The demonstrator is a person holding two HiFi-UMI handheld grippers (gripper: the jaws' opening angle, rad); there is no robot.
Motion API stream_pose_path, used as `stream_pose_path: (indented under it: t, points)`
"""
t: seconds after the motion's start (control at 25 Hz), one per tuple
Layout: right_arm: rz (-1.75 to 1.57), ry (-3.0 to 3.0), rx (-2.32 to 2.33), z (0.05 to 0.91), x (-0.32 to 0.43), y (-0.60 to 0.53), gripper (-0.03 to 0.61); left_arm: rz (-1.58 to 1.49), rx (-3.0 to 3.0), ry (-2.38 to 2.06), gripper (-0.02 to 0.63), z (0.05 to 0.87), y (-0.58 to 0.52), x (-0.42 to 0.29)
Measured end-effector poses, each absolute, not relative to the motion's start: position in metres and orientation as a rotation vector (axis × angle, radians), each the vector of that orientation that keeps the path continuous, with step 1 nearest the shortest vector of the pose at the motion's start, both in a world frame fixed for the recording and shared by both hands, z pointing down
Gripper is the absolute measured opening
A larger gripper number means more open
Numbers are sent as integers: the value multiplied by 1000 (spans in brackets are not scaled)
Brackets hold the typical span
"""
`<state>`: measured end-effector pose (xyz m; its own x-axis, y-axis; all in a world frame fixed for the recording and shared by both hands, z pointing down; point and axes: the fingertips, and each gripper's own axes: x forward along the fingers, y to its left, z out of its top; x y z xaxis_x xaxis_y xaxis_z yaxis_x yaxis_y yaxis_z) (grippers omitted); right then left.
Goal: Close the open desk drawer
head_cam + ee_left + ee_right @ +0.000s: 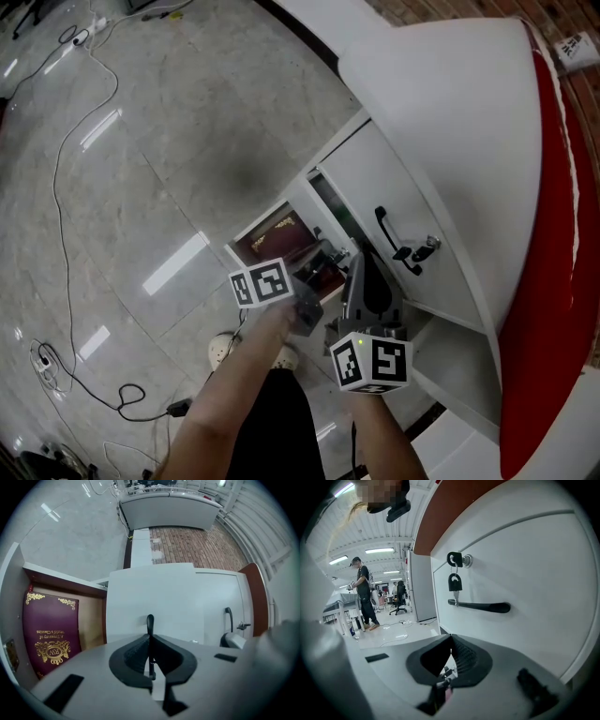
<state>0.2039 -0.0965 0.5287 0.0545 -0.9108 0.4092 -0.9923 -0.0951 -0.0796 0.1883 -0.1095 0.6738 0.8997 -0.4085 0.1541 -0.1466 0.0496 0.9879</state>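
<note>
The white desk (450, 103) has a stack of drawers on its side. The lowest drawer (246, 232) is pulled out, with a maroon book (50, 634) lying inside it. My left gripper (150, 662) is shut and empty. Its tips point at the black handle (150, 620) of the white drawer front (154, 597) beside the open one. In the head view the left gripper (322, 266) sits just over the open drawer. My right gripper (451, 649) is also shut and empty, close below the top drawer's black handle (480, 606) and its lock with a hanging key (455, 581).
Cables (66, 141) trail over the glossy grey floor left of the desk. The desk top has a red edge (562, 234). A person (363, 595) stands far off in the room, seen in the right gripper view. My shoes (225, 349) are below the grippers.
</note>
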Motion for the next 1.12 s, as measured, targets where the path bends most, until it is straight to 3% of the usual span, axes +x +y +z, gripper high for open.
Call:
stream_pose_path:
  t: [1.12]
  points:
    - [516,-1972,2032,534,203,-83,12,-221,1527,-479,25,675,-127,221]
